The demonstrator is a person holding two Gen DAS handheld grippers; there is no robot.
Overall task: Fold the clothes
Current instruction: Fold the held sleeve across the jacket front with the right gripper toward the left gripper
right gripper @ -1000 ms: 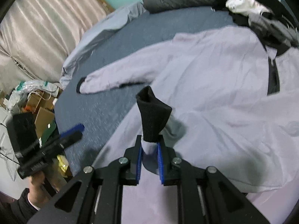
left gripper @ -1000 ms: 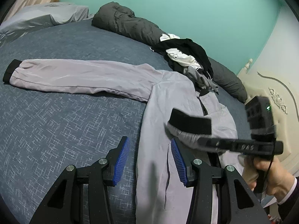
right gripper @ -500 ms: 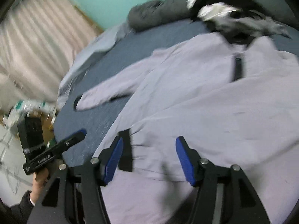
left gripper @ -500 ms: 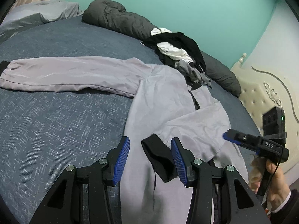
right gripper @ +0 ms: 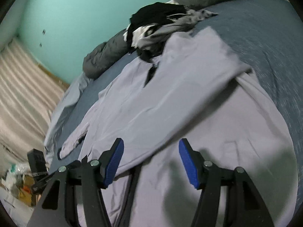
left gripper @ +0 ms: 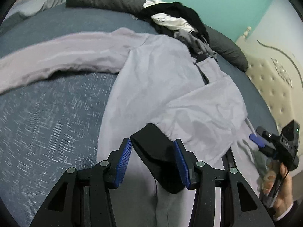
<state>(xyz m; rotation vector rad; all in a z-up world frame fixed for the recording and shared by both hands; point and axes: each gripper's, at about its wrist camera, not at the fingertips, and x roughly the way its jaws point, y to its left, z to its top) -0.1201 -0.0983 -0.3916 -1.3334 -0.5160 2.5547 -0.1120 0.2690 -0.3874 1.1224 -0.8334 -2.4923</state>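
teal wall behind, jacket [left gripper: 161, 87] spread on the bed [left gripper: 47, 123]. my right gripper [right gripper: 151, 160] just let the cuff [left gripper: 157, 155] go, fingers apart and empty. sleeve's folded across the body now. left gripper [left gripper: 153, 158] straddles that cuff, fingers open, not pinching.

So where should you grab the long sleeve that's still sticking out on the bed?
Best guess: grab the sleeve near its far end, coming down from above with a tool finger on each long edge. It lies flat and stretched out from the jacket, so pinching the end lets the whole sleeve swing across.
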